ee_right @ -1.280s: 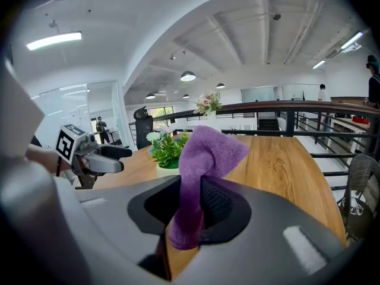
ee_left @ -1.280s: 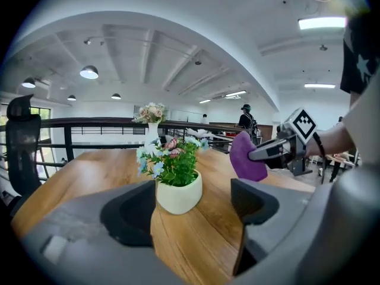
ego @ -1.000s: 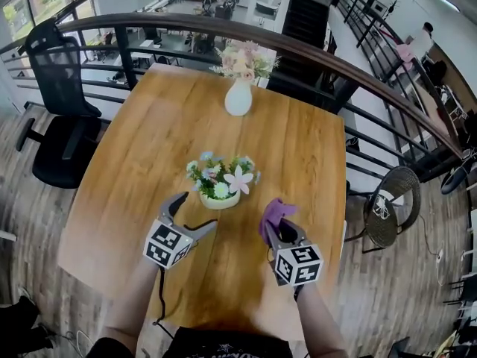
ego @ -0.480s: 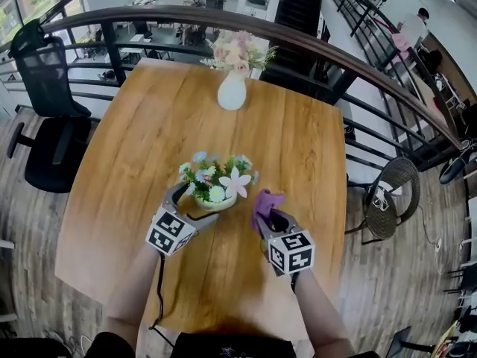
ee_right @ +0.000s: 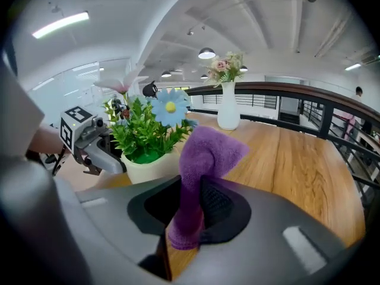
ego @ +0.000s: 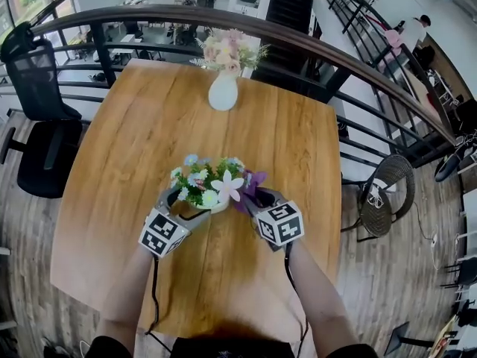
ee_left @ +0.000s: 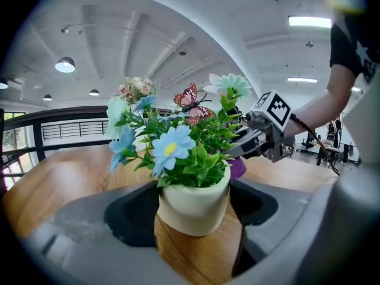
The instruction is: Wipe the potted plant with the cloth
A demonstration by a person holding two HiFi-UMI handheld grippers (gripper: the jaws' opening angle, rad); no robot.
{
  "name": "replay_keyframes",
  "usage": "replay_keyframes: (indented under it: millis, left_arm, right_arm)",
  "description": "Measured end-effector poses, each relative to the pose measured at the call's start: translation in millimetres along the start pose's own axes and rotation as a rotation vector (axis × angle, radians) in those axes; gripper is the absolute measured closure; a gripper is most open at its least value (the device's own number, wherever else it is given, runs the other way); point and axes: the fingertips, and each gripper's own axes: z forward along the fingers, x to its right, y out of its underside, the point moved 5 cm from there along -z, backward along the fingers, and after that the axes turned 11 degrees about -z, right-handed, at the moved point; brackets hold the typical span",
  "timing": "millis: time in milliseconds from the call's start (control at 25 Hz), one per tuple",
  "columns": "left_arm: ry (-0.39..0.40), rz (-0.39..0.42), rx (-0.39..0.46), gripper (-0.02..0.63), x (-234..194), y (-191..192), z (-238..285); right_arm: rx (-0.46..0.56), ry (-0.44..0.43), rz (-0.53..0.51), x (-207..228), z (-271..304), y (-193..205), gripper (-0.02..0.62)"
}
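The potted plant [ego: 209, 189], green leaves and pastel flowers in a cream pot [ee_left: 193, 209], stands at the middle of the wooden table [ego: 283, 140]. My left gripper [ego: 186, 203] has its jaws on either side of the pot. They have just been closing, and both pads touch the pot's sides. My right gripper [ego: 250, 200] is shut on a purple cloth [ee_right: 205, 159], which stands up out of its jaws. The cloth [ego: 253, 185] meets the plant's right side. In the right gripper view the pot [ee_right: 145, 170] sits just left of the cloth.
A white vase of pale flowers [ego: 223, 92] stands at the table's far edge. Behind it runs a dark curved railing [ego: 335, 58]. A black office chair [ego: 37, 88] is off the left side, a wicker chair [ego: 387, 196] off the right.
Both grippers moved forward to the plant. The left jaws went from short of the pot to around it and narrowed. The right gripper carried the cloth left, up against the flowers.
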Motion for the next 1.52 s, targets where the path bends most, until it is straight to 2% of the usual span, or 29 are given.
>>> replay_keyframes:
  millis: [160,320,400,640,1000,1320,1520]
  left_arm:
    - [0.015,0.001,0.014,0.219,-2,2,-1]
    - [0.034,0.002,0.018,0.221,-3,3,1]
    - [0.04,0.004,0.018,0.221,-4,2,2]
    - [0.035,0.001,0.018,0.221,-4,2,3]
    - [0.003,-0.02,0.018,0.221,-2,2,5]
    - [-0.09,-0.068,0.043,0.221,6,4,7]
    - [-0.153,-0.1,0.066,0.221,17,4,11]
  right_arm:
    - [-0.001,-0.069,-0.045,7,25,-1,0.512]
    - [0.07,-0.231,-0.204,-5,38,-9,0.512]
    - [0.073,-0.27,-0.225,-6,40,-9,0.514]
    - [0.079,-0.331,-0.176,-11,33,-4,0.517]
    - [0.162,-0.335,-0.032,-30,14,7,0.517]
    - [0.172,-0.339,0.014,-60,5,19,0.517]
    - [0.171,-0.386,0.011,-86,3,22,0.515]
